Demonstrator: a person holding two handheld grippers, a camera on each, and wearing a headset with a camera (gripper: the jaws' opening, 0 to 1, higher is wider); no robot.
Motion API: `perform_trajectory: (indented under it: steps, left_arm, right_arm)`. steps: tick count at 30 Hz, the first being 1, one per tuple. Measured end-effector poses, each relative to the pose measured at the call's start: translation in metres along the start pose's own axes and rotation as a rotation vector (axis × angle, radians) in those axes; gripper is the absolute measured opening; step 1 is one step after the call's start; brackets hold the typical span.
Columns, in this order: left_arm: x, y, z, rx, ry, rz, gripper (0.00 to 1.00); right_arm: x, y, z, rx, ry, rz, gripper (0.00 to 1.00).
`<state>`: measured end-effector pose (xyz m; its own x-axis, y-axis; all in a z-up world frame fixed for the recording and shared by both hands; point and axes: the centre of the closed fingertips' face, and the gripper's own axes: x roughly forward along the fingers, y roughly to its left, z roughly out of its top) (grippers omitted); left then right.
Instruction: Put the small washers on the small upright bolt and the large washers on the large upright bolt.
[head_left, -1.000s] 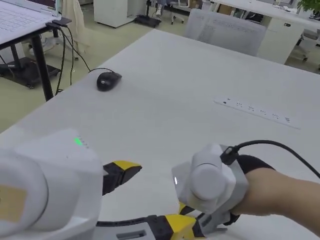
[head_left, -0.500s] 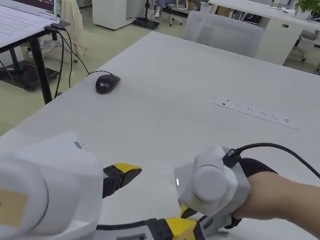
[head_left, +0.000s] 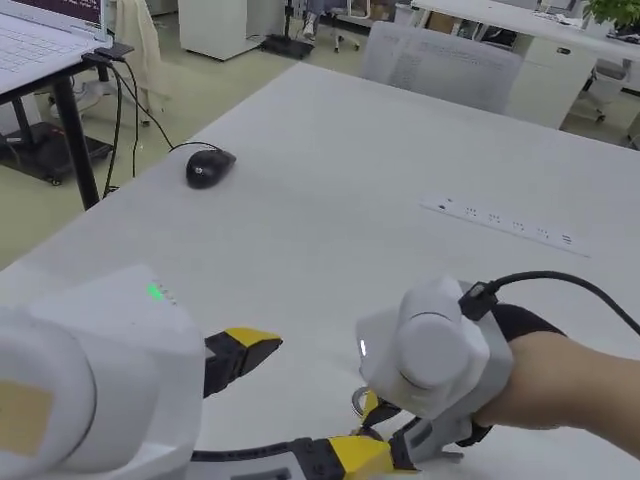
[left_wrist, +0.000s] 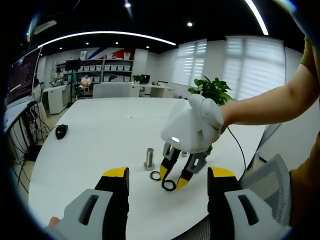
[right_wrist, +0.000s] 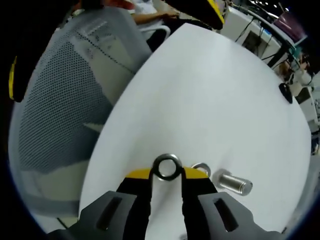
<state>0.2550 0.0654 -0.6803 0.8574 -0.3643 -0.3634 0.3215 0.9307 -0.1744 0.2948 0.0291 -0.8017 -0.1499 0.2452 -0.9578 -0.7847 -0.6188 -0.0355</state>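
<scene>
My right gripper (left_wrist: 172, 182) points down at the white table (left_wrist: 100, 145) and is shut on a dark metal washer (left_wrist: 169, 185). Its own view has that washer (right_wrist: 166, 167) pinched upright between the yellow-tipped jaws of the right gripper (right_wrist: 166, 176). One steel bolt (left_wrist: 149, 157) stands upright just left of it, and a second washer (left_wrist: 155, 175) lies flat at the bolt's foot. The same bolt (right_wrist: 232, 182) and loose washer (right_wrist: 200, 169) lie right of the jaws. My left gripper (left_wrist: 168, 175) is open, facing the right one. In the head view, the left gripper (head_left: 300, 400) is bottom left and the right gripper (head_left: 375, 408) beside it.
A black mouse (head_left: 210, 166) with its cable lies far left on the table, and a white power strip (head_left: 500, 222) lies further back on the right. A mesh office chair (right_wrist: 75, 100) stands close to the near table edge. A laptop desk (head_left: 40, 45) stands beyond the left side.
The right gripper has drifted slightly to the right with the washer still held. The head camera has shifted a little. The left gripper stays open and in place.
</scene>
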Motion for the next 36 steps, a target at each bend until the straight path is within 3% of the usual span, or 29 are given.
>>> perform_trajectory:
  steps: [13, 20, 26, 36]
  left_arm:
    - [0.003, -0.001, 0.001, 0.009, 0.009, -0.008, 0.62]
    - [0.003, 0.001, 0.004, 0.01, 0.006, -0.005, 0.62]
    - [0.004, 0.001, 0.004, 0.011, 0.01, -0.008, 0.62]
    - [0.004, 0.003, 0.003, 0.004, 0.01, -0.001, 0.62]
  right_arm:
    - [-0.047, -0.03, -0.005, 0.01, -0.02, -0.1, 0.22]
    - [-0.066, -0.058, -0.01, 0.041, -0.023, -0.153, 0.22]
    - [-0.065, -0.075, -0.014, 0.049, -0.011, -0.162, 0.22]
    - [-0.054, -0.084, -0.018, 0.065, -0.001, -0.144, 0.22]
